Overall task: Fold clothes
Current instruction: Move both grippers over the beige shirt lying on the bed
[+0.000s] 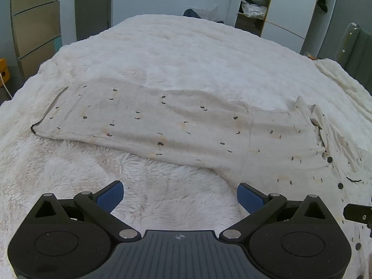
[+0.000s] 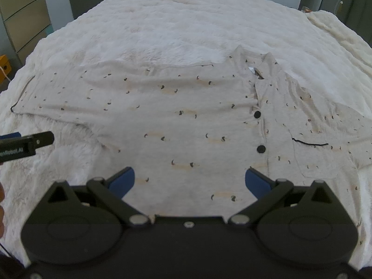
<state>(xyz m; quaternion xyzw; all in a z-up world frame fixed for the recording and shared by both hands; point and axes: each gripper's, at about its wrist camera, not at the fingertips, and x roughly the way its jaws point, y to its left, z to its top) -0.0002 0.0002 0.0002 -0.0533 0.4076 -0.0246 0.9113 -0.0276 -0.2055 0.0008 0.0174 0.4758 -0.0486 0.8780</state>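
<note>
Nearest, the left tool (image 1: pixel 180 196) gapes wide over bare fluffy blanket (image 1: pixel 162 53), holding nothing, and the right tool (image 2: pixel 189 180) hangs equally wide and empty above the shirt's (image 2: pixel 176 118) lower front. The shirt lies flat, buttoned side up, on the bed, one sleeve (image 1: pixel 130 116) stretched out leftward. Beyond stand open shelves (image 1: pixel 254 2).

The only legible writing is white lettering on the black body of the left gripper (image 2: pixel 44 139), which enters the right wrist view from the left edge; the visible part reads "nRobot.AI", its beginning cut off by the frame. A small round cross emblem sits on the left gripper's own housing, without letters. Nothing else carries readable text.
</note>
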